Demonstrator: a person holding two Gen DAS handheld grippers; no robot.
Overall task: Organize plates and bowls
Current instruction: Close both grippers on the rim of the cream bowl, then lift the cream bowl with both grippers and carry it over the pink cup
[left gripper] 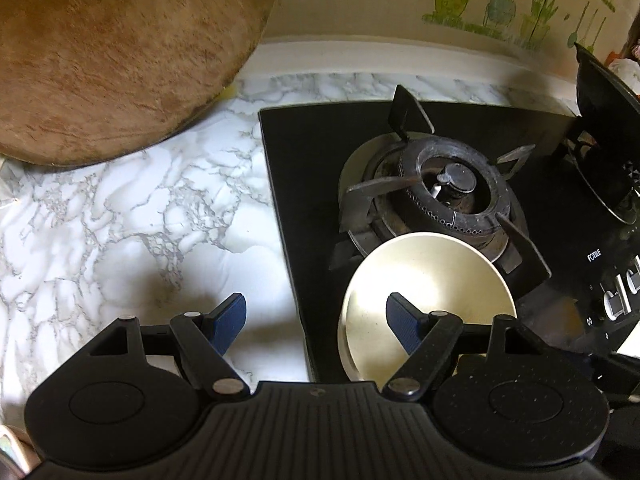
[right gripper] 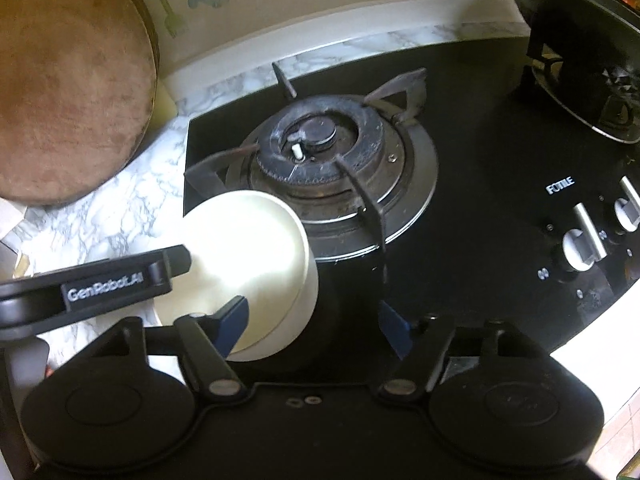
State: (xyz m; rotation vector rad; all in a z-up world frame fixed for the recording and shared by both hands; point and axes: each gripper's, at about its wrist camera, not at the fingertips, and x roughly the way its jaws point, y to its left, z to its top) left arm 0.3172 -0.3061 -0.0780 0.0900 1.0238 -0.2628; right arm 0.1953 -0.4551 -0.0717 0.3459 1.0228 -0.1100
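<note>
A cream bowl (left gripper: 430, 280) stands on the black stove top in front of the burner, with a second cream rim showing under it, as if nested. My left gripper (left gripper: 316, 322) is open and empty; its right fingertip (left gripper: 404, 322) hangs over the bowl's inside, its left fingertip over the marble counter. In the right wrist view the bowl (right gripper: 248, 256) sits at lower left. My right gripper (right gripper: 314, 326) is open and empty, its left fingertip (right gripper: 234, 322) over the bowl's near edge, its right one over the stove glass. The left gripper's body (right gripper: 100, 280) reaches in from the left.
A gas burner with pan supports (left gripper: 444, 188) sits right behind the bowl. A round wooden board (left gripper: 120, 48) leans on the wall at left above the marble counter (left gripper: 140, 216). A black pan (right gripper: 580, 40) sits at far right; stove knobs (right gripper: 576, 248) are at right front.
</note>
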